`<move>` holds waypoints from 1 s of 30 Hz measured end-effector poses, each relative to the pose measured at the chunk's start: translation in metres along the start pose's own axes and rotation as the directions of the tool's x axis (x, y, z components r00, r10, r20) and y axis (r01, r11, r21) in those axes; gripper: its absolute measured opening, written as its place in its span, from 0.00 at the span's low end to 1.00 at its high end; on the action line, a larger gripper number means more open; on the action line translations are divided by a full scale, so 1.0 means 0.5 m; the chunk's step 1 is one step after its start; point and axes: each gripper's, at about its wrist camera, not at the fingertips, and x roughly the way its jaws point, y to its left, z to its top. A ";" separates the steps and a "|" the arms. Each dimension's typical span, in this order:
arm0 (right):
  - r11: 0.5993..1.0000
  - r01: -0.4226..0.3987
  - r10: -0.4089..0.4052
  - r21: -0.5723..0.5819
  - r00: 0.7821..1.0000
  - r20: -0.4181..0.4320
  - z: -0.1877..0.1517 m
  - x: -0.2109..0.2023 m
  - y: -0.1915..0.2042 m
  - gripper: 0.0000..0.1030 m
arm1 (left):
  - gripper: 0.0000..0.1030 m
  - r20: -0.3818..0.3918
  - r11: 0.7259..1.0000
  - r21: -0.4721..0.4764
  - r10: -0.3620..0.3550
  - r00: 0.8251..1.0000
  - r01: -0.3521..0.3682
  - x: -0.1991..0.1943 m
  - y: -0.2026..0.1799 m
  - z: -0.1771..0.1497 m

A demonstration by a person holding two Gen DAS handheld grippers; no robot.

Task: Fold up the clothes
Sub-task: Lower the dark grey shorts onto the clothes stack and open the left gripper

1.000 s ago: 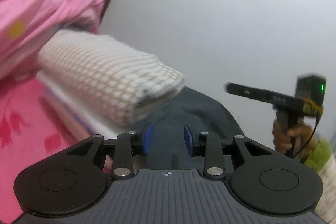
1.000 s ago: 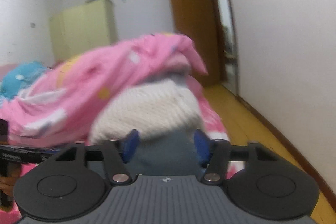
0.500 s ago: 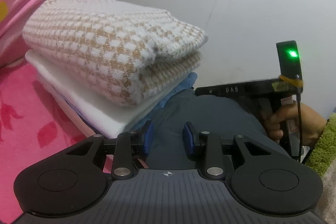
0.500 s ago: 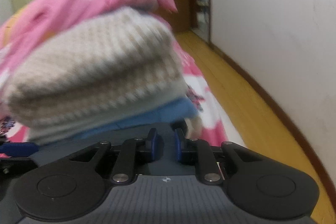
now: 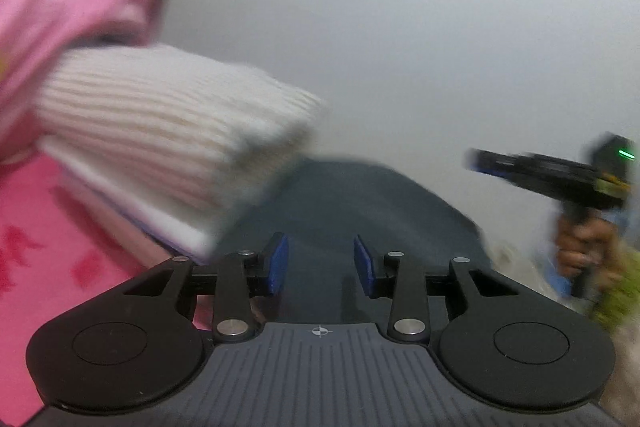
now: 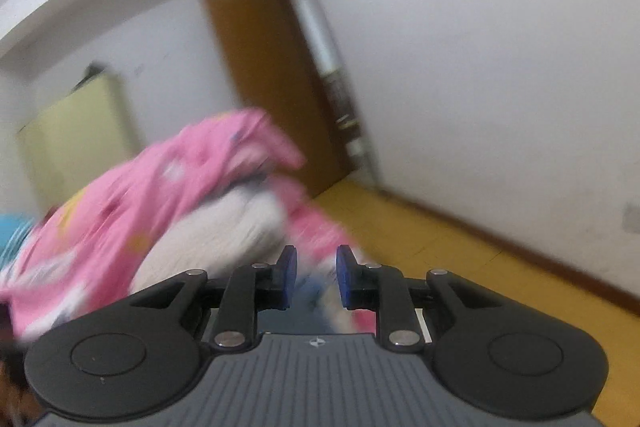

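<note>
A folded dark grey garment (image 5: 352, 203) lies just ahead of my left gripper (image 5: 320, 265). Its jaws are opening, and the blue pads stand apart with only that cloth showing behind the gap. To the left sits a stack topped by a cream knitted sweater (image 5: 172, 119) over white folded pieces. A hand holds my right gripper (image 5: 540, 175) off to the right of the garment. In the right wrist view, the right gripper (image 6: 316, 275) is also opening, with nothing pressed between its pads. The cream sweater (image 6: 224, 235) lies blurred beyond it.
A pink quilt (image 5: 60, 7) is heaped behind the stack, on a pink floral sheet (image 5: 60, 259). The white wall (image 5: 400, 47) is close behind the bed. The right wrist view shows a brown door (image 6: 272, 75), a pale yellow wardrobe (image 6: 76, 139) and a wooden floor (image 6: 440, 251).
The right gripper has pulled back from over the dark garment toward the right, away from the stack, and rolled. Its jaws narrowed over the second. The left gripper's view shifted, and its pads stand slightly wider.
</note>
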 end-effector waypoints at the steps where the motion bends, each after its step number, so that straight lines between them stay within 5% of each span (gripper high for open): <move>1: 1.000 -0.031 0.031 0.001 0.999 -0.019 -0.029 0.002 -0.002 0.22 | 0.35 -0.031 1.000 0.026 -0.007 1.000 0.007 0.008 -0.016 -0.014; 3: 0.998 0.011 -0.008 0.061 0.999 -0.049 -0.079 0.020 -0.032 0.22 | 0.35 -0.069 0.998 0.069 0.019 0.997 -0.015 0.021 -0.036 -0.034; 7: 0.925 0.281 -0.266 0.256 0.960 -0.092 -0.138 0.029 -0.127 0.22 | 0.35 -0.053 0.997 0.048 0.056 0.997 -0.054 -0.016 -0.043 -0.029; 10: 0.947 0.215 -0.229 0.240 0.973 0.029 -0.145 -0.035 -0.087 0.22 | 0.41 0.011 0.981 0.191 0.031 0.999 -0.032 -0.077 -0.094 -0.028; 13: 0.983 0.118 -0.132 0.140 0.987 0.097 -0.146 -0.079 -0.007 0.22 | 0.44 -0.007 0.921 0.389 -0.018 1.000 0.020 -0.080 -0.171 -0.051; 16: 0.999 0.031 -0.032 0.007 0.996 0.083 -0.170 -0.068 0.078 0.22 | 0.44 -0.065 0.834 0.549 -0.020 0.998 0.052 -0.058 -0.233 -0.107; 19: 1.000 0.023 -0.023 0.006 0.999 0.033 -0.210 -0.029 0.111 0.22 | 0.44 -0.165 0.812 0.580 0.040 0.985 0.065 -0.037 -0.243 -0.153; 22: 0.991 0.105 -0.106 0.083 0.994 0.005 -0.234 -0.007 0.086 0.20 | 0.44 -0.238 0.817 0.573 0.101 0.966 0.055 -0.047 -0.233 -0.176; 24: 0.987 0.100 -0.105 0.125 0.994 0.030 -0.233 -0.023 0.085 0.22 | 0.45 -0.222 0.826 0.562 0.098 0.970 0.045 -0.093 -0.224 -0.169; 30: 0.999 0.034 -0.034 -0.002 0.991 0.133 -0.233 -0.113 0.190 0.22 | 0.54 -0.184 0.917 0.398 0.087 0.979 -0.007 -0.269 -0.180 -0.089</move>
